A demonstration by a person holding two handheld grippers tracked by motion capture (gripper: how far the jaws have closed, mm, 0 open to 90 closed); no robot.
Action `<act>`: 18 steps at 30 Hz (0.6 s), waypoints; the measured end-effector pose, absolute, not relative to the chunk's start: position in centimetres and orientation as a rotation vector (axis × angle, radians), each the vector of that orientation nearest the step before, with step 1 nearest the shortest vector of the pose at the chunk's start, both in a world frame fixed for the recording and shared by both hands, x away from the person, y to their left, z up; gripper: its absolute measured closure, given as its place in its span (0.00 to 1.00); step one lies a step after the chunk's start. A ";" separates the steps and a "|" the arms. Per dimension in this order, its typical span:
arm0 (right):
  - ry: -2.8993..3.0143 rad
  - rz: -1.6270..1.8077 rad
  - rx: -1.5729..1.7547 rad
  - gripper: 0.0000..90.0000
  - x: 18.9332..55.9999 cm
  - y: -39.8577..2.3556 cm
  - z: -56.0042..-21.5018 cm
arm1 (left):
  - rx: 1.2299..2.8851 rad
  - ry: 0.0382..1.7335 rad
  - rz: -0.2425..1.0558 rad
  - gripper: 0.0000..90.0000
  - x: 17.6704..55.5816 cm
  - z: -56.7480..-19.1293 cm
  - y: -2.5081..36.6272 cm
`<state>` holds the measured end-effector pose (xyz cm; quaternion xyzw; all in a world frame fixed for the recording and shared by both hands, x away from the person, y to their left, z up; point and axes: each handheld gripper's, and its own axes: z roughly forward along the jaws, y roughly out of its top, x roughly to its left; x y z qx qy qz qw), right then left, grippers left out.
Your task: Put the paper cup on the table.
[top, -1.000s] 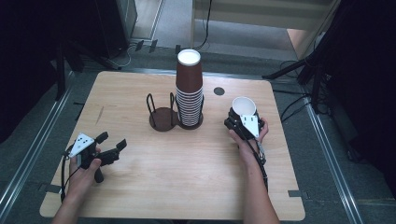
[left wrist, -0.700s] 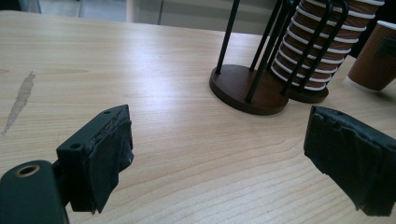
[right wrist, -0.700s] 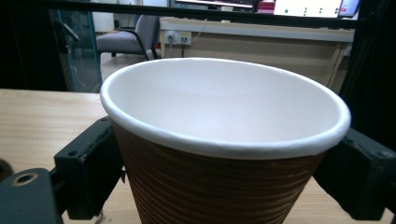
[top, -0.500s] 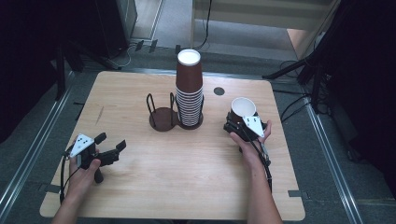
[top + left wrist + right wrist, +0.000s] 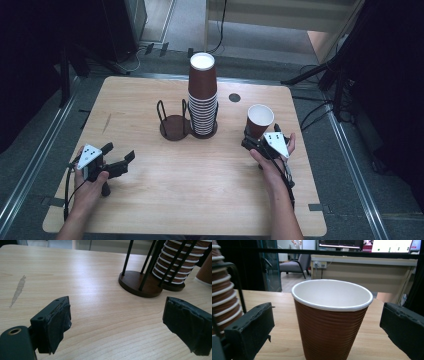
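On the right side of the table (image 5: 150,200), we see the right gripper (image 5: 256,141) just behind a single brown paper cup (image 5: 259,120), which stands upright on the wood with its white inside facing up. In the right gripper view the cup (image 5: 332,322) sits between the two black jaws, and a gap shows on each side of it, so we note the jaws as open and not pressing on the cup. Compared with the frame a second ago, the right hand (image 5: 272,160) and its gripper have shifted a little toward the near edge, while the cup stays about where it was, right of the cup stack.

At the near left, the left gripper (image 5: 120,159) rests low over the bare wood in the left hand (image 5: 90,182), pointing toward the middle of the table. Its jaws have just been opening; the left gripper view shows them wide apart with nothing but tabletop between them. The hand itself has kept its place since the earlier frames.

At the middle of the table stands a tall stack of brown cups (image 5: 202,97) in a wire holder, and just left of it an empty round holder (image 5: 173,125) with thin black uprights. Both are unchanged. A small dark hole (image 5: 234,97) lies in the table right of the stack.
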<state>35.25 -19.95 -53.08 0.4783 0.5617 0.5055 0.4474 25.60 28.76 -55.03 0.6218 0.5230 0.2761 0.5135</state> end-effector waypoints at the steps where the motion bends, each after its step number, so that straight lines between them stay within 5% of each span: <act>1: 1.387 1.246 1.179 0.00 35.0 -20.0 -52.9 | 1.491 1.259 0.662 0.10 25.6 -55.0 28.9; 18: 1.356 1.357 1.181 0.00 29.3 -21.9 -51.4 | 1.495 1.228 0.684 0.10 24.9 -55.1 28.6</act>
